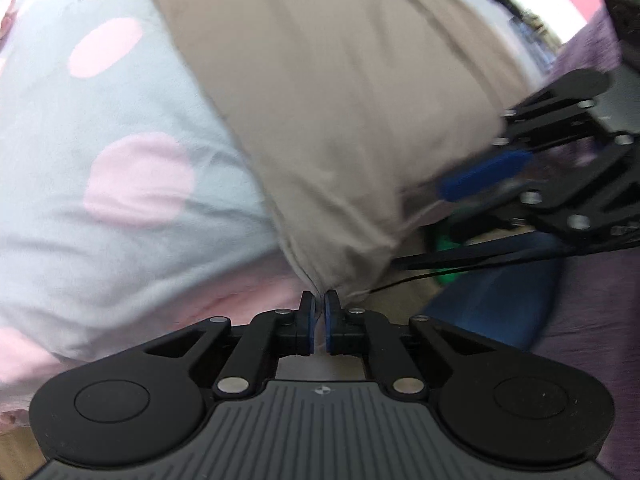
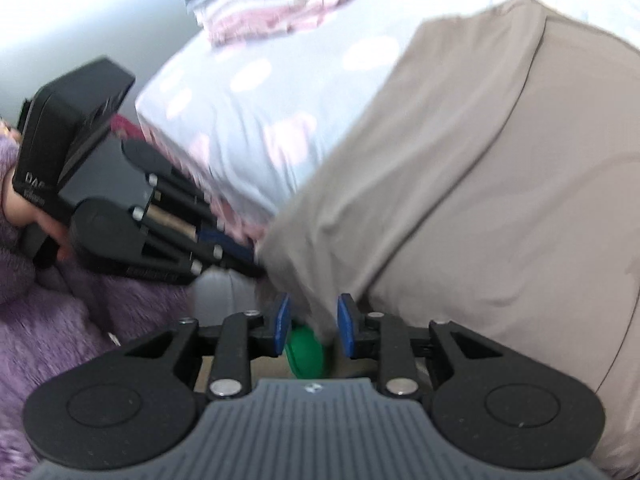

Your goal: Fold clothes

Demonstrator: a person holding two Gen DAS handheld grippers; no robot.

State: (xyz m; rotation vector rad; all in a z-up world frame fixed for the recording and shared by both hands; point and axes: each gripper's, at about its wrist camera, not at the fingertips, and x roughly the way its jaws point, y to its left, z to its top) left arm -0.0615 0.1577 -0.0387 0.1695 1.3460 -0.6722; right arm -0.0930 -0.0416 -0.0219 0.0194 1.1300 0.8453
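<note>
The garment (image 2: 500, 184) is spread on the bed (image 2: 240, 120), its near corner hung off the edge. A clothes pile (image 2: 280, 4) is seen far behind it.

Count: one taupe garment (image 1: 328, 120), one striped garment (image 2: 276, 4), one polka-dot bedsheet (image 1: 100, 184), one green object (image 2: 306, 354), two hand-held grippers: left (image 1: 320, 312), right (image 2: 310, 326).

A bed (image 1: 120, 208) with a pale blue sheet dotted pink fills the room under soft, bright daylight.

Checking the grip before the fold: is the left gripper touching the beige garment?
Touching. In the left wrist view the left gripper has its pads closed on the beige garment corner.
</note>
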